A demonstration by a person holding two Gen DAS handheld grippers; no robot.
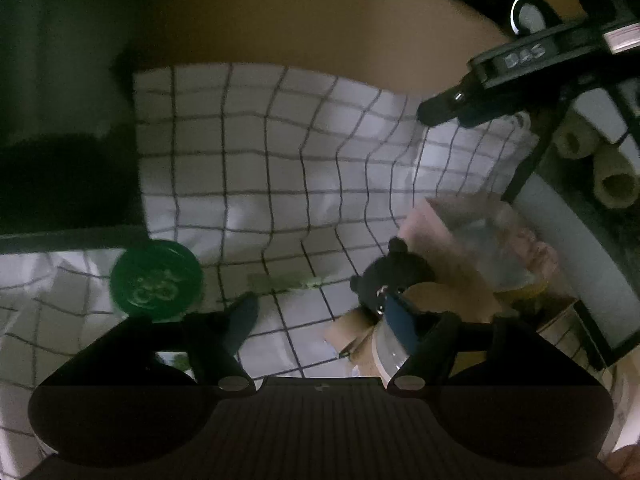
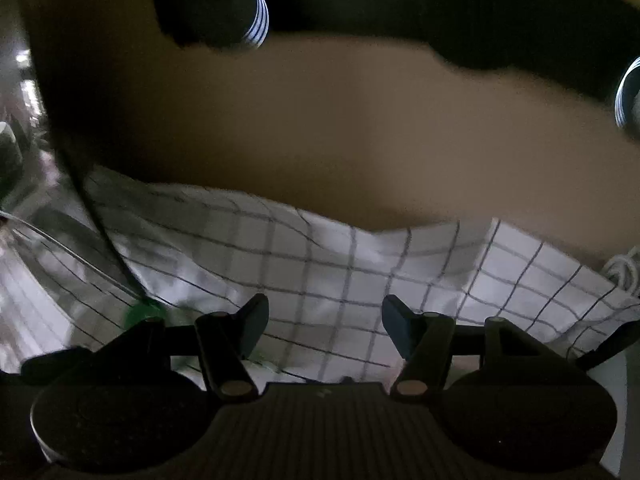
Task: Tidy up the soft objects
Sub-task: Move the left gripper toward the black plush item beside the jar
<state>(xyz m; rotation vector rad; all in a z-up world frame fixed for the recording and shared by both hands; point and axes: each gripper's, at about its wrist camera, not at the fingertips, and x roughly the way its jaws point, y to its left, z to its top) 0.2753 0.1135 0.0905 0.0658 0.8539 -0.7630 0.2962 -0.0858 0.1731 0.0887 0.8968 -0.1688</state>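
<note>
A white cloth with a black grid (image 1: 280, 160) lies rumpled across the surface; it also shows in the right wrist view (image 2: 340, 272). My left gripper (image 1: 324, 316) is open just above it. A small black plush bear (image 1: 392, 276) lies by the left gripper's right fingertip (image 1: 400, 320), next to a clear plastic bag with pink inside (image 1: 480, 240). My right gripper (image 2: 324, 324) is open and empty over the cloth; it also shows in the left wrist view (image 1: 444, 114) at the upper right, above the cloth's far corner.
A round green lid (image 1: 156, 280) sits at the left on the cloth. A cardboard box (image 1: 360, 336) and rolled tan items (image 1: 612, 184) lie at the right. A person in a tan top (image 2: 320, 120) stands behind the cloth. A white cord (image 2: 624, 272) lies at the right.
</note>
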